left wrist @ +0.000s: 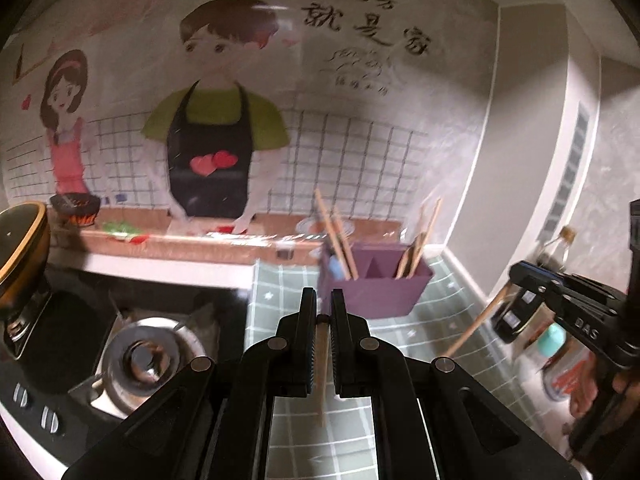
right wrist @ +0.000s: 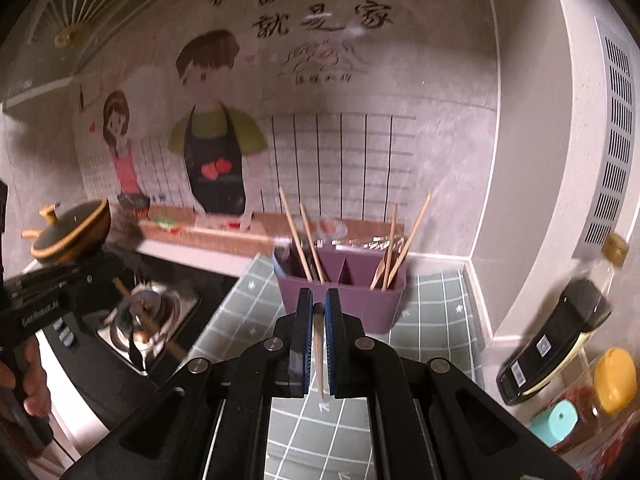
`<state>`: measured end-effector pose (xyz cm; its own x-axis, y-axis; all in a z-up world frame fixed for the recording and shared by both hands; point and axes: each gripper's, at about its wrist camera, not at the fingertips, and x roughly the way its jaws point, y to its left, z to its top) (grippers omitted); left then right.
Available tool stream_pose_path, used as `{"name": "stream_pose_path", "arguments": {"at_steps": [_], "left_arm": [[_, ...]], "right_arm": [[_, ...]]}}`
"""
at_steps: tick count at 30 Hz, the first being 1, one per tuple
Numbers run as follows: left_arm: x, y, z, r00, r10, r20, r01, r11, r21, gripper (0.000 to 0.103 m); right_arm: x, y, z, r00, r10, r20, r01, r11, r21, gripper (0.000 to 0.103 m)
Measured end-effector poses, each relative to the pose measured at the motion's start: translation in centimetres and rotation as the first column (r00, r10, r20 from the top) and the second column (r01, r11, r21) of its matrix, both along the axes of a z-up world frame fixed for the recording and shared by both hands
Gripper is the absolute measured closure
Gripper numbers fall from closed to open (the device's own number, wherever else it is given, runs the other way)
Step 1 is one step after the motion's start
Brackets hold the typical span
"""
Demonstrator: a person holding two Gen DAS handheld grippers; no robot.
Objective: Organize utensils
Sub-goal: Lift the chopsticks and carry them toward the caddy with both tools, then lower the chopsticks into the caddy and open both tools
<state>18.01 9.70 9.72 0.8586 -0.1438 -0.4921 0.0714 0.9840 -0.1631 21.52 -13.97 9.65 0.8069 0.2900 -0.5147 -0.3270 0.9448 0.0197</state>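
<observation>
Chopsticks (right wrist: pixel 297 236) in purple holder (right wrist: pixel 340 300), L + R compartments, middle bare.

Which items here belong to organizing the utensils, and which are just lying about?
Job:
- purple utensil holder with chopsticks standing in its compartments
- chopstick in left tool
- chopstick in right tool

Lying about:
- gas burner
- black pot lid
- dark sauce bottle
- yellow-capped jar
- teal-capped jar
</observation>
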Motion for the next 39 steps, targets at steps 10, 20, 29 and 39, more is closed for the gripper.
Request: {"name": "stream_pose_path", "arguments": {"at_steps": [10,20,29,39], "left_arm": [[2.5,-0.9,11.6,0.982,-0.112,0.152,0.123,0.99,-0.065,0.096],[10.2,-2.9,16.6,0.953,-0.118,0.279,0.14,0.988,-0.058,0.096],[18.0,-4.1,11.0,0.973,-0.124,0.193,0.139,0.988,-0.065,0.096],[23.7,-4.8,4.1,0.99,-0.133,0.045,0.136,0.988,-0.068,0.096]], "right_arm": [[2.0,-1.3,11.1,0.995,0.008,0.099,-0.009,1.0,0.013,0.097],[7.4,-0.6,18.6,0.974,-0.07,0.217,0.078,0.997,-0.028,0.097],[13.3,-0.4,14.7,0.979,-0.107,0.175,0.114,0.993,-0.031,0.097],[19.2,-1.1,7.2,0.993,-0.118,0.012,0.118,0.993,-0.002,0.097]]}}
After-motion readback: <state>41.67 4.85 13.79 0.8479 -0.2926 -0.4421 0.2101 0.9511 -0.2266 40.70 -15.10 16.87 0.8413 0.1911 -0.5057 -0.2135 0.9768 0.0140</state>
